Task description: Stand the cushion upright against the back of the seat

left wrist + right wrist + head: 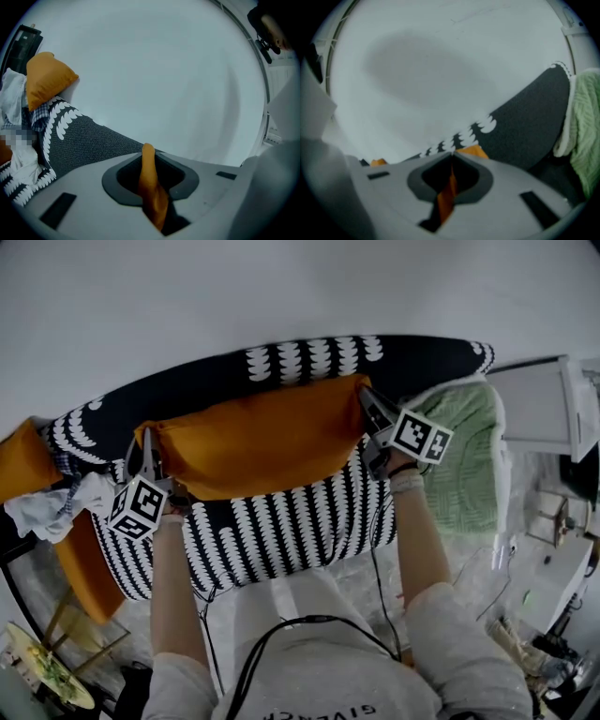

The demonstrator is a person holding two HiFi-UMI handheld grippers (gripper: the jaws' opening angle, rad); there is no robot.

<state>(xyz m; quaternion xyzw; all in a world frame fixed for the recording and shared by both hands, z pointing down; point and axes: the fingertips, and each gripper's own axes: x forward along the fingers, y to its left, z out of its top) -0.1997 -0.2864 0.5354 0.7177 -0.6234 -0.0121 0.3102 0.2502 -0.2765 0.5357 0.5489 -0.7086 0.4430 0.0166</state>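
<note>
An orange cushion (255, 439) stretches across the black-and-white patterned seat (281, 526), its top edge near the dark backrest (309, 367). My left gripper (148, 454) is shut on the cushion's left corner; a fold of orange fabric (150, 187) shows pinched between its jaws in the left gripper view. At the cushion's right corner my right gripper (372, 407) is shut too, with a thin strip of orange cloth (447, 194) clamped between the jaws. The backrest (525, 126) rises behind it in the right gripper view.
A green knitted throw (464, 460) lies over the seat's right end. A second orange cushion (46, 79) and crumpled white cloth (52, 507) sit at the left end. White furniture (539, 409) stands to the right, a plate (42, 667) low at the left.
</note>
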